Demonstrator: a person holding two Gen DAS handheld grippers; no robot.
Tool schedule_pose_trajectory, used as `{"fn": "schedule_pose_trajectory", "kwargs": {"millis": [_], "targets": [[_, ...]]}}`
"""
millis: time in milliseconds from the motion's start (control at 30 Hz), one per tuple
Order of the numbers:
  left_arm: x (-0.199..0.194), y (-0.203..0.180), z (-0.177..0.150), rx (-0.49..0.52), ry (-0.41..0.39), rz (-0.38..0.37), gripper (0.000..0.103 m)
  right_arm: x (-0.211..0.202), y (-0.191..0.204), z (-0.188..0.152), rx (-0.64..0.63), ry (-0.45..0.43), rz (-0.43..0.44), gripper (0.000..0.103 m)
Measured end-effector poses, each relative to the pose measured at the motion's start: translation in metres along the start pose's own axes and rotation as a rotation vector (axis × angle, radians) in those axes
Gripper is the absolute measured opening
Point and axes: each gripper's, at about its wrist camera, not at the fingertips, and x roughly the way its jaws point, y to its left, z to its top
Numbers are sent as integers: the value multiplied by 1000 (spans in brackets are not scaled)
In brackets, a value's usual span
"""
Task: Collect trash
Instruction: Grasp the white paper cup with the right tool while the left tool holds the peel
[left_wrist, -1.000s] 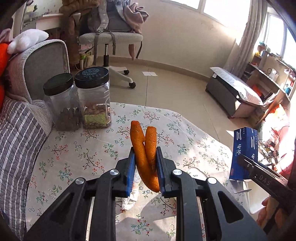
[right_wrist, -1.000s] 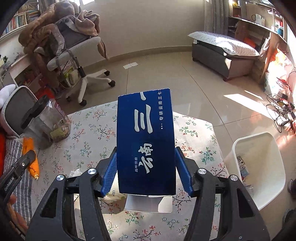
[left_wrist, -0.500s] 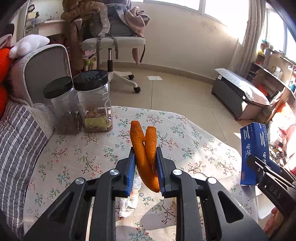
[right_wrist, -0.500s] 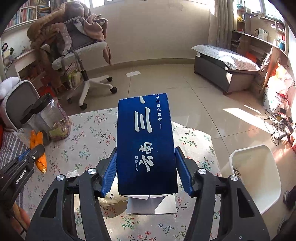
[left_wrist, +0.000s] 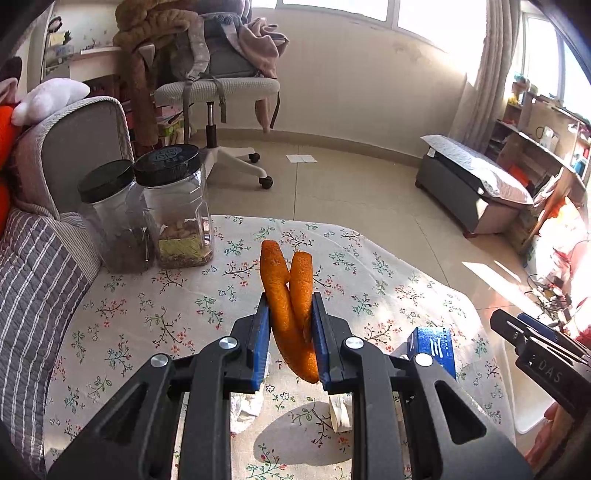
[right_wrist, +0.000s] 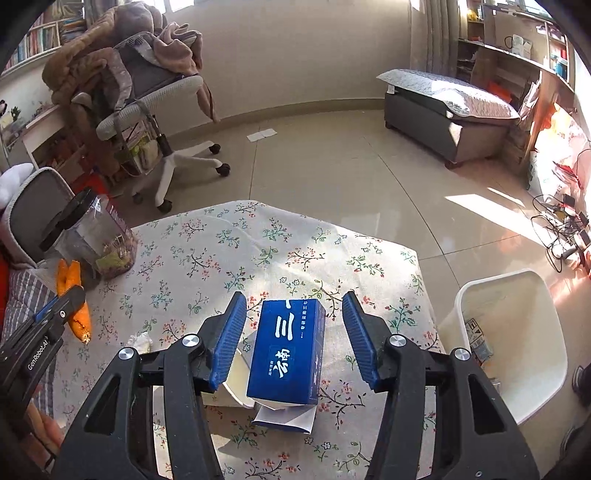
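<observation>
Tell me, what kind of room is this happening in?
Most likely a lived-in home room, perhaps a bedroom or study. A flowered tablecloth covers the table, a swivel chair is heaped with clothes, and a cushioned bench stands by the curtained window.

Black tongs (right_wrist: 293, 330), blue ribbed pads (right_wrist: 229, 338), silver screws (right_wrist: 191, 340)

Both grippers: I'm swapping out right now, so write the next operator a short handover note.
Left gripper: shut on the orange curled peel, held above the floral-cloth table.
Right gripper: open, with the blue cardboard box lying on the table between its fingers, ungripped.
White plastic bin beside the table holds some scraps already.
Left: bin the peel, the box, the crumpled white tissue.
</observation>
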Motion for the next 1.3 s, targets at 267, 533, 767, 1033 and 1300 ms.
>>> {"fn": "schedule_pose_trajectory", "kwargs": {"millis": [267, 533, 767, 1033, 1300], "targets": [[2, 5, 2, -10, 9, -5, 23, 19, -6, -2, 65, 94, 69, 77], [-3, 24, 8, -38, -7, 19, 24, 55, 59, -17, -139, 197, 134, 80], [-8, 63, 13, -106, -1, 55, 24, 80, 95, -42, -262, 284, 132, 96], [-6, 76, 10, -125, 17, 60, 24, 97, 102, -58, -320, 310, 94, 75], [0, 77, 9, -120, 35, 95, 24, 86, 97, -46, -253, 269, 136, 75]]}}
